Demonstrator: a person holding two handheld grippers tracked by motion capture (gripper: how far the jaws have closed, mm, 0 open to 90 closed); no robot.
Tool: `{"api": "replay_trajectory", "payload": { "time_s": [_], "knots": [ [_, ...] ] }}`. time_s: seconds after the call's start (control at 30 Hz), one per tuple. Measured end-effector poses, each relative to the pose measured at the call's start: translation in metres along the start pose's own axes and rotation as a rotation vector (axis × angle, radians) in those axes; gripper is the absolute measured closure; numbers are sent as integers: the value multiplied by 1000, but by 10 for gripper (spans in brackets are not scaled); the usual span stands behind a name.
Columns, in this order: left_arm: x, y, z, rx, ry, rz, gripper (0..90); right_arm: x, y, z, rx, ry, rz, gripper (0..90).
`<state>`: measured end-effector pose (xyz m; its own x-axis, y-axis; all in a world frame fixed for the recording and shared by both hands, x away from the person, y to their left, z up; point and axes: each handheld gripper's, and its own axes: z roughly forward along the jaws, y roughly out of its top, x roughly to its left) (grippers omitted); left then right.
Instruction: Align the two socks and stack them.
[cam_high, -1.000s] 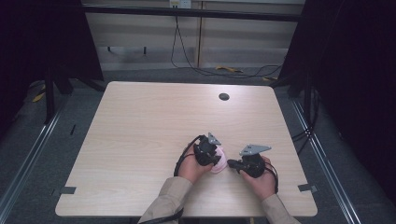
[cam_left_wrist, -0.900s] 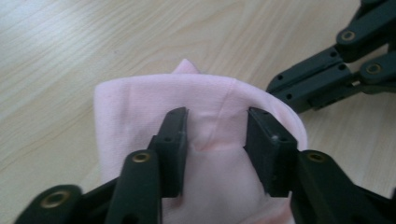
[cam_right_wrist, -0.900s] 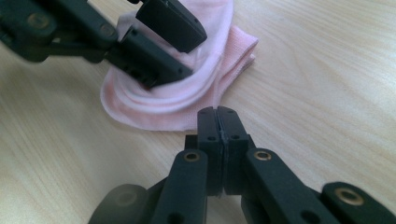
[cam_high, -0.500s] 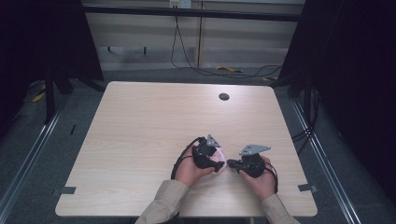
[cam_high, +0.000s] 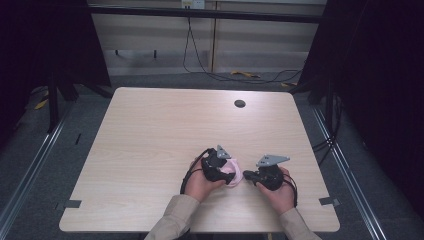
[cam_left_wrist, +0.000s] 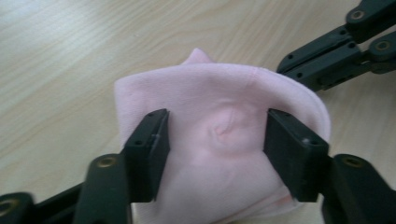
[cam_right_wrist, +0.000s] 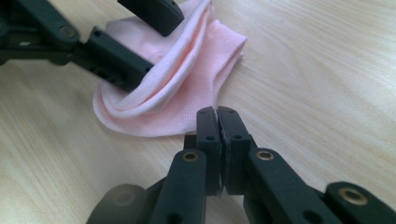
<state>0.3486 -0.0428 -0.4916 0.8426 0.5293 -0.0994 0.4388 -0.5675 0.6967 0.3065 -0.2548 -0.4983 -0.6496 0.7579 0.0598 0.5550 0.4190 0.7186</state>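
We see a pale wooden table (cam_high: 150, 150) that lies bare across its far and left parts, so a hand could pass there freely. One small dark round hole (cam_high: 240, 104) sits near the far edge. At the near edge, a folded pink sock (cam_high: 233, 173) lies between the left gripper (cam_high: 226, 175) and the right gripper (cam_high: 248, 174), which crowd that spot closely. Dark frame posts (cam_high: 52, 95) and curtains (cam_high: 380, 75) close in both sides

Even overhead light on the table (cam_high: 150, 150), dark surroundings, near foreground blurred.
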Motion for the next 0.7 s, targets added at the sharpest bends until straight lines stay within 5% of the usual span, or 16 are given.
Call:
{"api": "replay_trajectory", "payload": {
  "time_s": [0.37,0.57,0.7],
  "knots": [
    [-7,-5,-17,-14,-31,-12,349,1,0,1,-9,-28,-8,772],
    [7,-4,-36,-79,24,-44,366,-2,-1,-8,-41,-32,23,691],
    [23,-13,-40,-62,66,-89,377,-1,-2,-10,-53,2,17,624]
  ]
}}
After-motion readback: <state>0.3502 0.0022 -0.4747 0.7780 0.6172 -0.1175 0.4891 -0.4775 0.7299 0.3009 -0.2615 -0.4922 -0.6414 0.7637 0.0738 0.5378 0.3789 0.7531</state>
